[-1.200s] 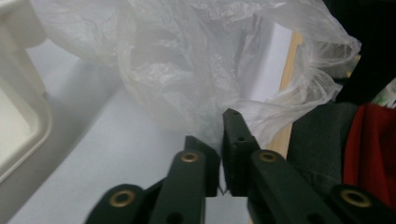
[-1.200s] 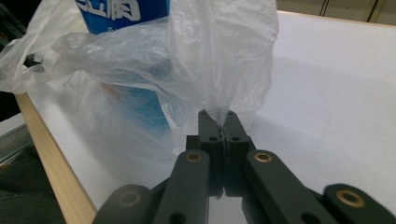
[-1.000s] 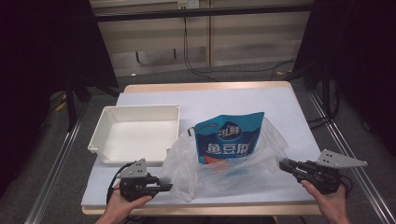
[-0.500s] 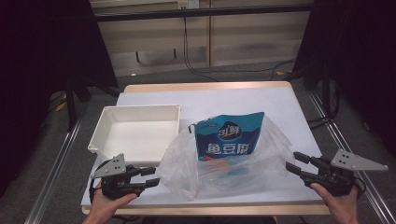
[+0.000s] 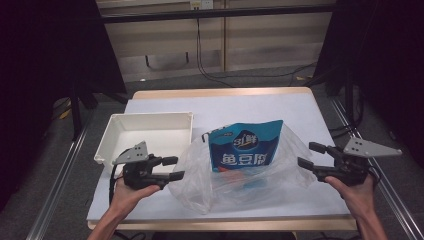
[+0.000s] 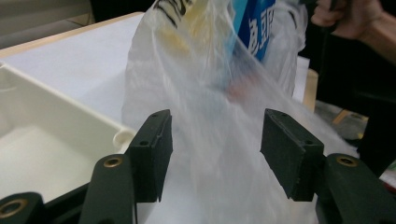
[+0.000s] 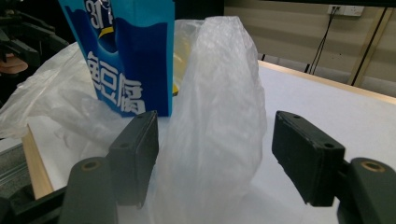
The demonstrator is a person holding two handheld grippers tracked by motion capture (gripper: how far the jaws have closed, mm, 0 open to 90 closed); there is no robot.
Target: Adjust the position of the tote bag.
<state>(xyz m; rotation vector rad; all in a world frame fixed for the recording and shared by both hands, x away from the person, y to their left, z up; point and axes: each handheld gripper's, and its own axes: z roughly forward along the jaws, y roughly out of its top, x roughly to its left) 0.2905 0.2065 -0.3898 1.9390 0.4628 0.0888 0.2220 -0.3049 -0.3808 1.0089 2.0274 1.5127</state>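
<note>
Plastic bag point(image 5: 240, 175) holding a blue snack pouch point(image 5: 243, 147), mid-table beside a white tray point(image 5: 150, 131).

2 grippers flank it: left gripper point(image 5: 172, 167) and right gripper point(image 5: 311, 155), jaws just opening, empty, film loose between them. Thin, soft, slippery film looks light; take it at bunched side edges.

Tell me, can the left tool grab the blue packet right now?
Probably not directly. The blue packet sits inside the clear plastic bag, whose film lies between it and the left tool. That tool's jaws have just been opening and press on nothing.
</note>
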